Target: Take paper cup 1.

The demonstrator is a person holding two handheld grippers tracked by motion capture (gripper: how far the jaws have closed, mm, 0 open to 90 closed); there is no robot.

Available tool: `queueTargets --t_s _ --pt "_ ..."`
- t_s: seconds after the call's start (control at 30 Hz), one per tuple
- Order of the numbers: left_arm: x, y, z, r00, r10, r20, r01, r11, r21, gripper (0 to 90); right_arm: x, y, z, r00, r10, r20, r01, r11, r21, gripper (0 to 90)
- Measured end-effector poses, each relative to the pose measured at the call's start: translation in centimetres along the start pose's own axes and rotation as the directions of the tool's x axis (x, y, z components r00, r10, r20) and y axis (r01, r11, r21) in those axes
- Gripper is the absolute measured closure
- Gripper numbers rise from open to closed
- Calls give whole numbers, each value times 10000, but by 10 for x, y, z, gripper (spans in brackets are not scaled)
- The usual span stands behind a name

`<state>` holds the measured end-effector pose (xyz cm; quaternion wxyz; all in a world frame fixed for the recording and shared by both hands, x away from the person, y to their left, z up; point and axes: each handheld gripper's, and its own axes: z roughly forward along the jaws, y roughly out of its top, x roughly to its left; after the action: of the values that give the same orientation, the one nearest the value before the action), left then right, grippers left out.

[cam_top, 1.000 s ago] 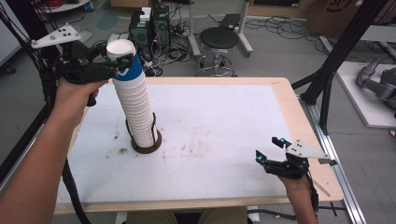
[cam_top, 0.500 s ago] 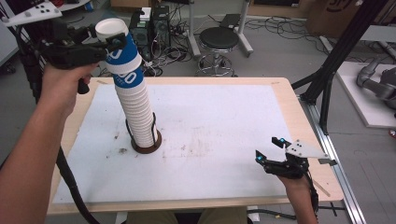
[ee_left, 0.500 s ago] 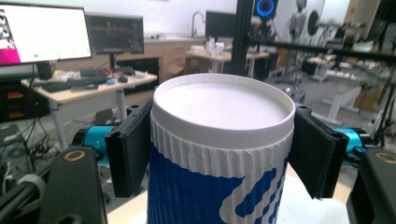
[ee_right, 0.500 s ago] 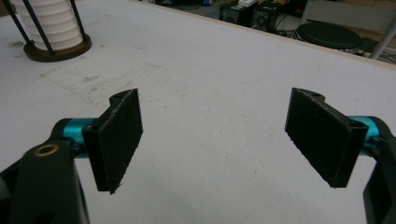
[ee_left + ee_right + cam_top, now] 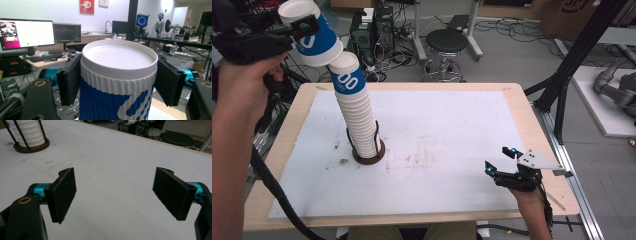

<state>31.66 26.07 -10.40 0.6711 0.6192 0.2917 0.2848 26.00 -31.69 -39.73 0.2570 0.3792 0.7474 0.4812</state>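
I had the top cup clamped between my left gripper's fingers, which pressed on its ribbed white band from either side just under the rim. In the left gripper view the cup stood upright between the two pads with its blue-and-white wall below. The fingers had just been closing a little further on it. In the high view it hung up at the far left corner, above the tabletop, tilted, with its lower edge at the mouth of the next cup in the stack; whether the two were touching I could not tell.

So, as I judged it, the pull-off was nearly done, or just done, and what was left was to carry that cup clear and set it down somewhere on the white sheet. The stack leaned toward my left hand in its round brown holder with the thin black uprights.

My right gripper rested at the near right of the tabletop, its fingers spread wide over bare sheet with nothing between them (idle, by the look of it).

Counted: one cup in my grip, one stack of nested cups (too many ribbed rims, too tightly packed, for a number), one holder, two grippers.
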Motion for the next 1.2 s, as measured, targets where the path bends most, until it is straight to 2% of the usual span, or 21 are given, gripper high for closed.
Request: queueTargets --t_s 0.27,0.4,0.47,0.6,0.73,0.87,1.0,1.2 --pt "8 -4 -29 9987 201 -473 -197 9998 86 291 2 1 0 10000 0 -19 0 10000 -3 194" --pt "10 -14 -45 9974 399 -602 -379 9987 337 291 2 1 0 10000 2 -26 -2 10000 -20 194" --pt "12 -21 -53 9977 451 -509 -425 9978 504 291 2 1 0 10000 9 -14 -9 10000 -8 194" --pt "14 -41 -68 9981 475 -382 -450 9969 649 291 2 1 1 10000 -28 -11 28 10000 -27 194" --pt "15 -67 -77 9986 454 -262 -432 9960 777 291 3 1 1 10000 -13 -8 13 10000 -10 194" --pt "15 -91 -82 9989 440 -176 -422 9946 948 291 4 1 2 10000 -28 -19 28 10000 17 194" --pt "13 -113 -87 9997 216 -66 -209 9952 954 291 3 1 2 10000 -39 -1 39 10000 28 194" --pt "4 -146 -94 9999 61 136 -74 9955 948 291 1 1 3 10000 52 56 -52 10000 0 194"
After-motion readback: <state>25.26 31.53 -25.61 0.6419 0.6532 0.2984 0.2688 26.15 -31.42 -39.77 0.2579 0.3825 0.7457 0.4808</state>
